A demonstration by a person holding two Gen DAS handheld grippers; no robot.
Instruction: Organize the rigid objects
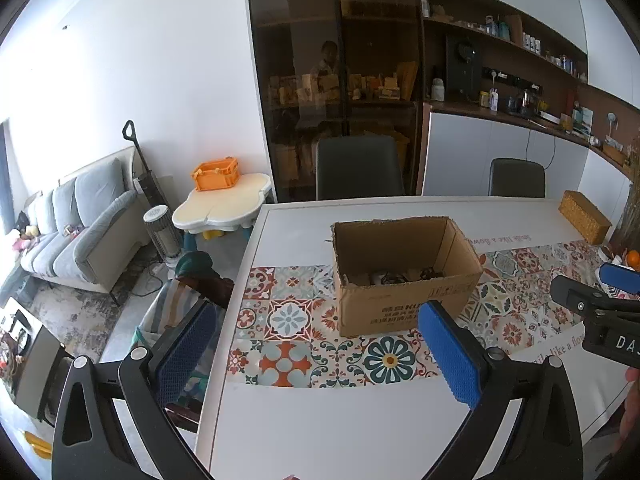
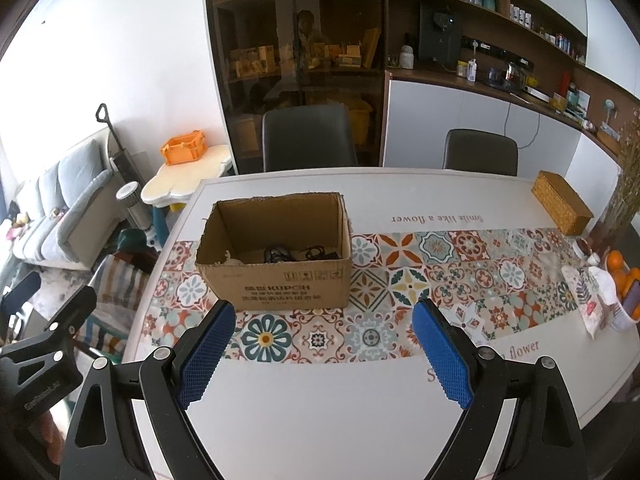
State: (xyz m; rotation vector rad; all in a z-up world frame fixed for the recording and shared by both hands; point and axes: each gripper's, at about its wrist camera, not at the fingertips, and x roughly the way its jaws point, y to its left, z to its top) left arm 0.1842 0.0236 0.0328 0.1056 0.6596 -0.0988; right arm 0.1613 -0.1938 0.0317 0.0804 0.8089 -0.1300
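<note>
Box (image 2: 276, 256) sits open-topped on the desk (image 2: 320, 420), ready for items; each hand-held gripper, left (image 1: 320, 356) and right (image 2: 324, 352), hangs agape, empty.

A wicker box (image 2: 562, 203) sits near oranges (image 2: 618, 266); two chairs (image 2: 308, 138) behind.

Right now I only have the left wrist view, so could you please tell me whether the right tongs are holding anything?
Observer: No. The right tongs stand open and empty above the patterned runner.
Operator: Thank you. What sits at the far right, where my view cuts off?
Observer: A floral printed pouch lies just in front of the oranges.
Operator: Is anything else there?
Observer: A woven box sits behind them, apart from the cardboard box.
</note>
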